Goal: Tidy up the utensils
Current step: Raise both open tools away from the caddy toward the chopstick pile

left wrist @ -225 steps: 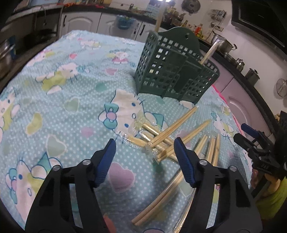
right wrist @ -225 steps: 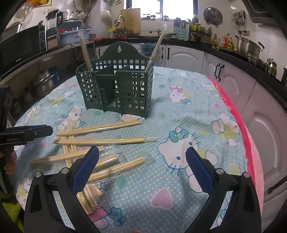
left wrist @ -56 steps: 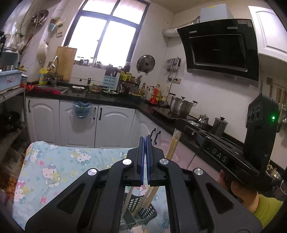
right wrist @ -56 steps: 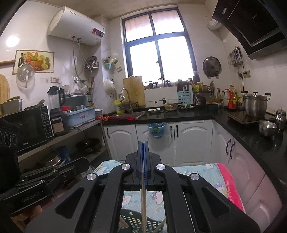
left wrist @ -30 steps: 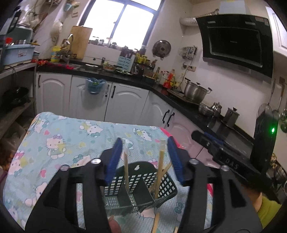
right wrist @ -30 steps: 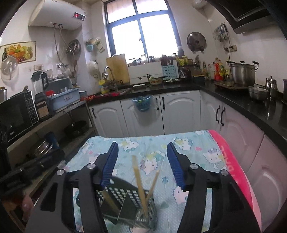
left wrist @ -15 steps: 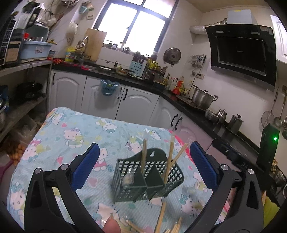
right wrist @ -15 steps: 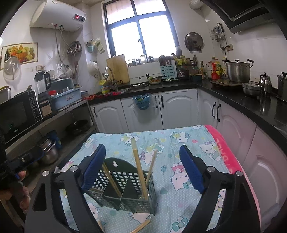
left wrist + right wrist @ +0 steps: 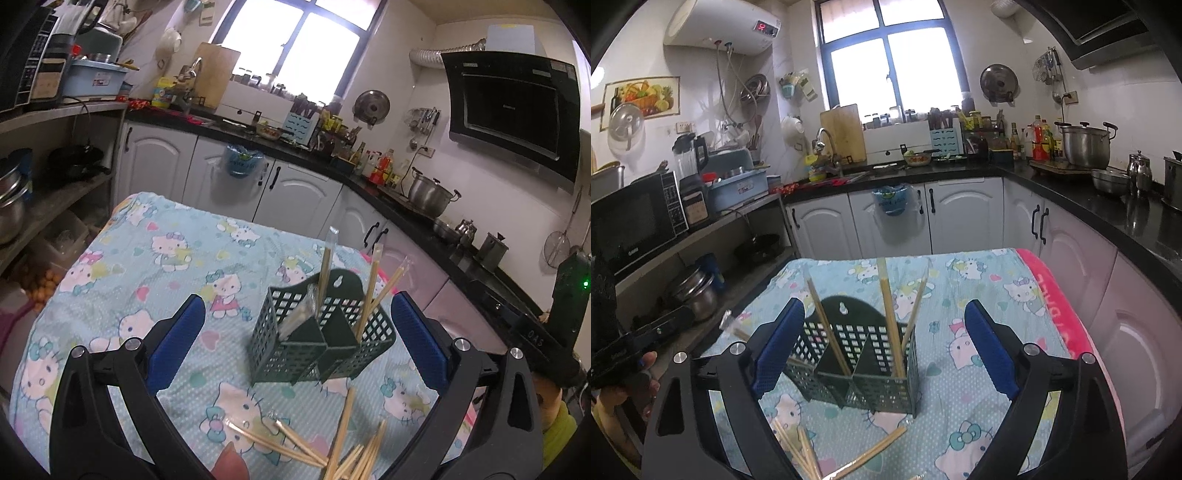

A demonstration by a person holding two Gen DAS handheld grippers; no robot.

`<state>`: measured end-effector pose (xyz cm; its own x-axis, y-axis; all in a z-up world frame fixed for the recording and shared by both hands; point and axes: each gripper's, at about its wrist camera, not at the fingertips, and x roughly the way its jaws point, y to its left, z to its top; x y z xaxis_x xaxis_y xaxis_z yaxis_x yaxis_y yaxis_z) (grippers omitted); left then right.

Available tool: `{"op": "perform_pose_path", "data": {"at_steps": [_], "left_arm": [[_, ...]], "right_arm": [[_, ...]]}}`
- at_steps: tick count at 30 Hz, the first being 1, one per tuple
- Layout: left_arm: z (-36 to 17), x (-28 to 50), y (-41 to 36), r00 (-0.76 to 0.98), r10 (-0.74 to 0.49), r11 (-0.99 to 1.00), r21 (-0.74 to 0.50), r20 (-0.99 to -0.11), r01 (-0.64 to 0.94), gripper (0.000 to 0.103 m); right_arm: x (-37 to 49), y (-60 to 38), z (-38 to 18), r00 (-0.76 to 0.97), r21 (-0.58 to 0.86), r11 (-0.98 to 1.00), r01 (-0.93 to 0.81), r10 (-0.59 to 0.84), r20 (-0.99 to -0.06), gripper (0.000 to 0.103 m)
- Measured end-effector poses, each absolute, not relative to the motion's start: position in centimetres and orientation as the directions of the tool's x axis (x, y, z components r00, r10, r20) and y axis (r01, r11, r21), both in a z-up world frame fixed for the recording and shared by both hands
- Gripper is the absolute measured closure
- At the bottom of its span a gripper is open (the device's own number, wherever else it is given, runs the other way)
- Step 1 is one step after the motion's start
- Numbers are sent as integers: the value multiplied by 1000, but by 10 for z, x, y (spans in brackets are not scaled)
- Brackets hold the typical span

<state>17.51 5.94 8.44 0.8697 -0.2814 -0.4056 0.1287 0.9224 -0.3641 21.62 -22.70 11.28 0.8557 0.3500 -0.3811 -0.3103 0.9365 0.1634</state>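
Green caddy [image 9: 321, 339] holding chopsticks [image 9: 891, 317]

We note a steel stockpot [image 9: 1085, 144] on the counter's right side, and a microwave [image 9: 631, 218] on the left shelf.

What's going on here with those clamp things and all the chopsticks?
A person is sorting wrapped chopsticks into a green caddy on the table. Both grippers, left and right, are open and empty above it. Several chopsticks stand in the caddy; more loose chopsticks lie on the tablecloth.
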Motion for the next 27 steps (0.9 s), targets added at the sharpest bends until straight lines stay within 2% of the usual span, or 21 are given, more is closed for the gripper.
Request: {"op": "perform_pose_path", "data": {"at_steps": [27], "left_arm": [[38, 152, 46, 805, -276, 944, -306, -525, 124, 10]], "right_arm": [[188, -221, 60, 793, 108, 935, -339, 346, -502, 16]]}}
